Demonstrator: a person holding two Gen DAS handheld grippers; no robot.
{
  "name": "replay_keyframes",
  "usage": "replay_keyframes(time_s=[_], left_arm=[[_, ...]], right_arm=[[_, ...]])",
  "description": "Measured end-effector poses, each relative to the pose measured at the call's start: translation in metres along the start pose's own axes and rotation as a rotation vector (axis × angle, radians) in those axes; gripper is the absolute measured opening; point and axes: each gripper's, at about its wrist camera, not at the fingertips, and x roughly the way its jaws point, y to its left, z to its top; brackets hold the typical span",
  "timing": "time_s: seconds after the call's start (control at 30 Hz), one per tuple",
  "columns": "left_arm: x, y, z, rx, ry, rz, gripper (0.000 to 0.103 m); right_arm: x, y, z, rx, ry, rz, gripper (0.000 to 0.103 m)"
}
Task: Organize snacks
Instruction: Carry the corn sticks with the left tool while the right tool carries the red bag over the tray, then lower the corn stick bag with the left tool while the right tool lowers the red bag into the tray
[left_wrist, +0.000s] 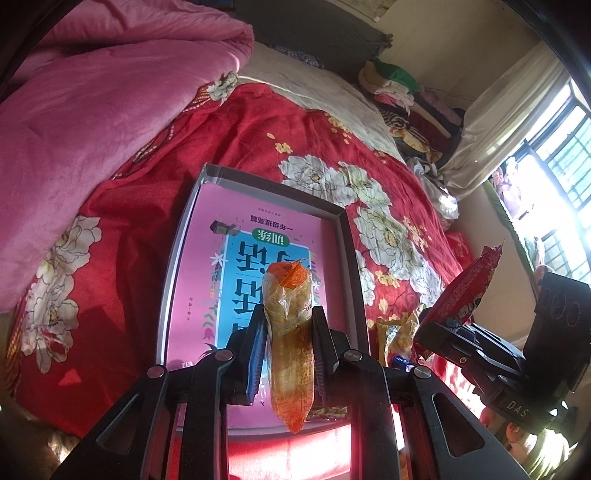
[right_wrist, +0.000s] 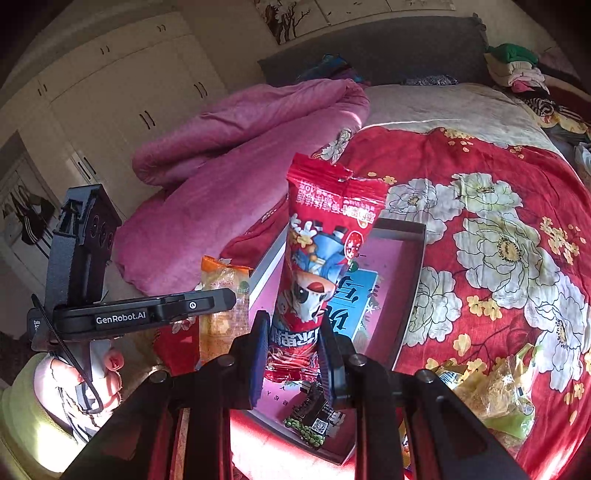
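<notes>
My left gripper (left_wrist: 289, 325) pinches an orange-tipped clear snack packet (left_wrist: 291, 354); my right gripper (right_wrist: 293, 345) clamps a red cartoon-printed snack bag (right_wrist: 321, 258). Both hang above the shallow pink-lined cardboard box (left_wrist: 177, 258) on the red floral bedspread (left_wrist: 258, 129).

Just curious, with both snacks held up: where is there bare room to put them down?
The box floor is free from its far wall to its near end. The red floral bedspread right of it lies bare. Crowded: the loose snack packets by the box's near right corner.
</notes>
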Motion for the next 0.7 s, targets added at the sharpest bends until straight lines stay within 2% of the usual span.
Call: replay_keyframes(time_s=[0.4,0.7], left_arm=[[0.004,0.033,-0.003,-0.071,0.009,0.018,0.024],[0.021,0.017,-0.013,-0.036,0.061,-0.016,0.024]], right_arm=[[0.016,-0.008,-0.012,0.031,0.053,-0.011,0.025],[0.026,-0.012,-0.029,0.047,0.097,-0.014,0.025]])
